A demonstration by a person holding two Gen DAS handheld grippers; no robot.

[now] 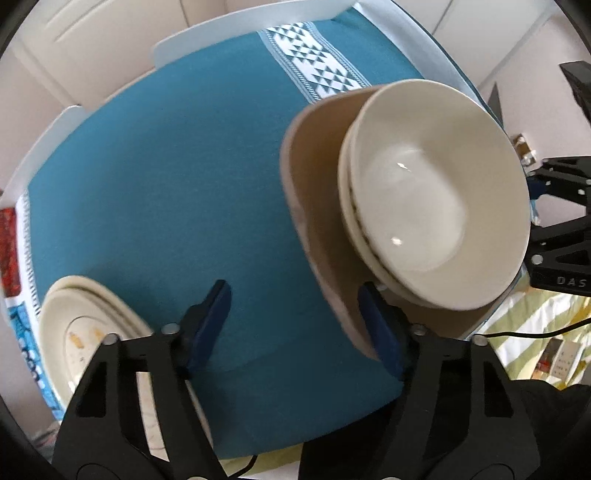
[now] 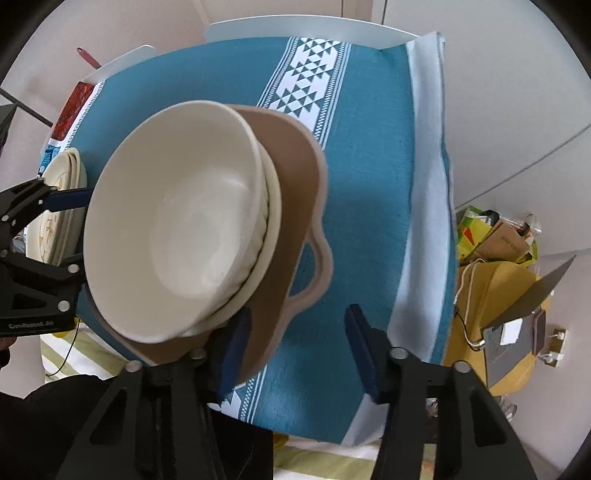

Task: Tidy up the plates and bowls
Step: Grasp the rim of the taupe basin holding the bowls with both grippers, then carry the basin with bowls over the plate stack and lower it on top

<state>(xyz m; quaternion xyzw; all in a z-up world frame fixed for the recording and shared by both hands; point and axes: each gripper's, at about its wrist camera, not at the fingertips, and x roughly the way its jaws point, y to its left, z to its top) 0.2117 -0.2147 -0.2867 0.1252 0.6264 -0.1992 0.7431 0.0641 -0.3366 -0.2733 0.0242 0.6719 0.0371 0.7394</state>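
Note:
A stack of cream bowls (image 1: pixel 436 195) sits on a brown handled tray-plate (image 1: pixel 317 206) on the teal tablecloth; the bowls (image 2: pixel 173 236) and brown plate (image 2: pixel 295 192) also show in the right wrist view. My left gripper (image 1: pixel 295 325) is open, its right finger (image 1: pixel 380 332) beside the brown plate's near rim. My right gripper (image 2: pixel 295 347) is open, its left finger (image 2: pixel 232 350) against the plate's near edge. A stack of cream plates (image 1: pixel 88 332) lies at the table's left, also seen in the right wrist view (image 2: pixel 62 206).
The teal tablecloth (image 1: pixel 184 184) has a white patterned band (image 1: pixel 314 62). White chair backs (image 1: pixel 240 22) stand behind the table. A yellow seat with boxes and cables (image 2: pixel 498 295) is at the right. A red patterned item (image 1: pixel 8 251) lies at the left edge.

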